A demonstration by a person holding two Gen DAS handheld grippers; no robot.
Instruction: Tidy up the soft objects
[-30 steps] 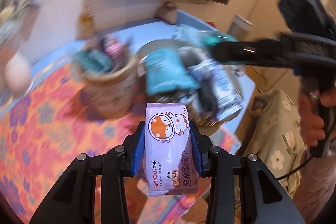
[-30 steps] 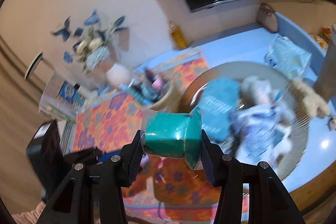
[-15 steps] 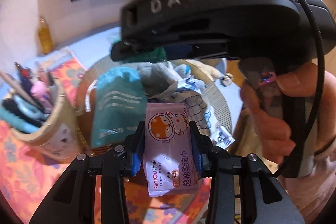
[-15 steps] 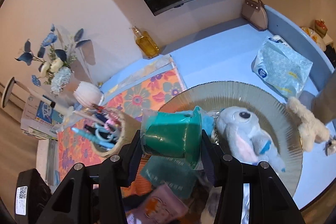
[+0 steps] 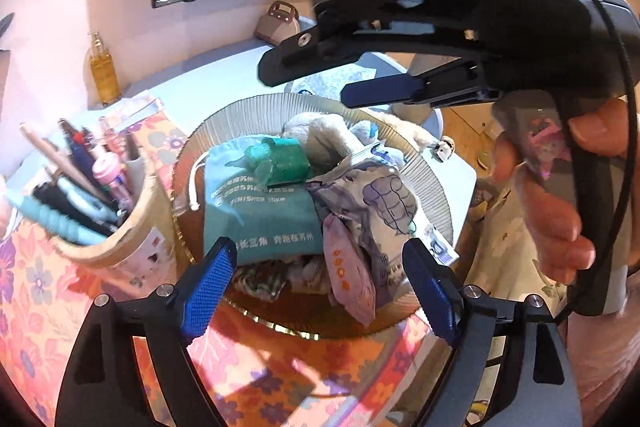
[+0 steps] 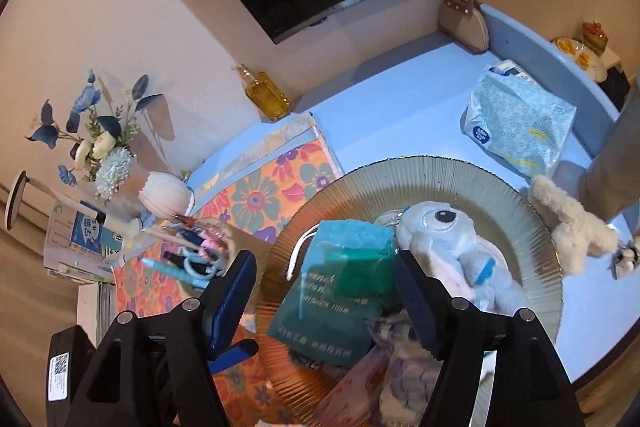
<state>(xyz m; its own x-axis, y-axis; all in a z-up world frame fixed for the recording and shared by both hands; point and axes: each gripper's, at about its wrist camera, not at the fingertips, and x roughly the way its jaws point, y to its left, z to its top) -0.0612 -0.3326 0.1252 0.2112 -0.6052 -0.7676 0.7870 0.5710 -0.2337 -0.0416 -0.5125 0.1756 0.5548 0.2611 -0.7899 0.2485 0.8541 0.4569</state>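
Now the blue table (image 6: 400, 99) is seen spread under everything, with the flowered mat (image 6: 276, 187) laid across its near side. On it the big ribbed tray (image 6: 532, 227) is piled with soft things, and both pairs of jaws are held wide apart with nothing between them.

The left gripper (image 5: 318, 289) is poised just over the tray's near rim (image 5: 436, 187); the right gripper (image 6: 326, 297) is hung above the heap, slightly farther in. Outside the tray, the tissue pack (image 6: 520, 127) is left on the bare table beyond the far rim, and the cream plush toy (image 6: 568, 223) is lying against the rim on the right. Those two are judged the pieces not yet gathered, and both lie ahead and to the right of the right jaws, so that hand is the nearer one. The pack's long axis is seen running roughly across the view.

Inside the tray, the teal drawstring bag (image 5: 256, 203) is spread flat, with the green wrapped bundle (image 5: 280, 159) resting on its far end. The pale blue plush (image 6: 460, 251) is tucked to the right of the bag. The pink wipes packet (image 5: 348, 267) is slumped at the near edge, directly between the left jaws.

Beside the tray, the pen holder (image 5: 108, 239) is crammed with pens.
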